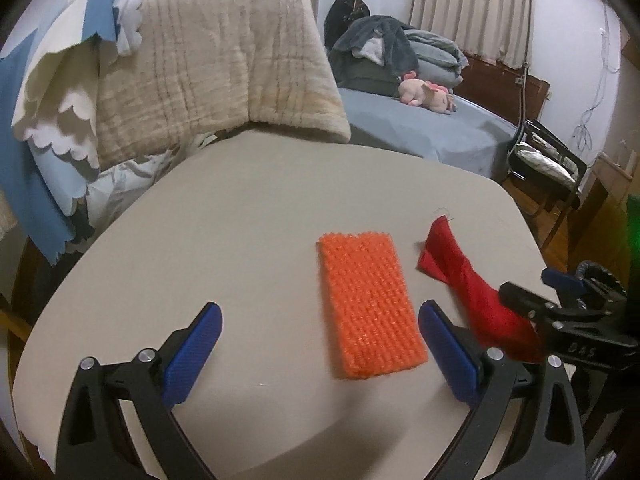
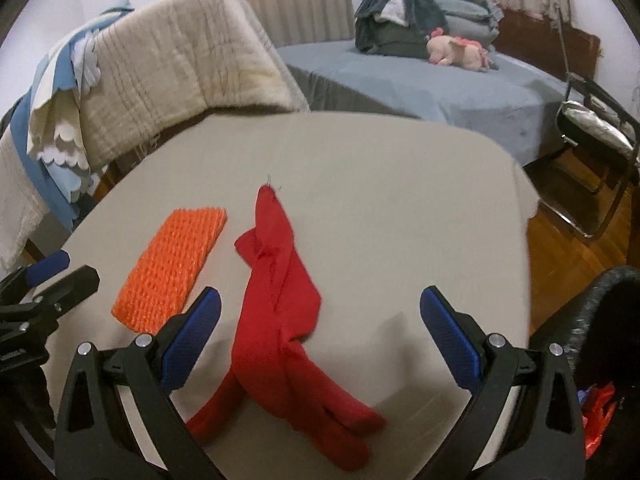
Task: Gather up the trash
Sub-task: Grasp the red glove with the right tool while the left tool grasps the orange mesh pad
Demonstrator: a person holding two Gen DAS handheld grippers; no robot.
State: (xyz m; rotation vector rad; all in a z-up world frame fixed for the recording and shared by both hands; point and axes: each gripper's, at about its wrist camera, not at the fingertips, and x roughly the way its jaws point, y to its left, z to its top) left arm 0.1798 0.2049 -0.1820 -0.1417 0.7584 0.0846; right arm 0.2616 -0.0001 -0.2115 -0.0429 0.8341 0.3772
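On the desk [image 2: 380, 184]: two pieces left, orange mesh pad [image 1: 370, 304] and red cloth [image 2: 288, 320], side by side. Both grippers, left gripper [image 1: 320, 344] and right gripper [image 2: 320, 340], spread apart, empty. Black bin [image 2: 600, 320] at right, apparently with some trash inside already.

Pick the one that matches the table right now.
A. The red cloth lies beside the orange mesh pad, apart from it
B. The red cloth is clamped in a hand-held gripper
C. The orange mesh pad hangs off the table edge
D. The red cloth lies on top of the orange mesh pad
A: the red cloth lies flat on the table beside the orange mesh pad, with bare tabletop between them and neither open hand-held gripper holding it.
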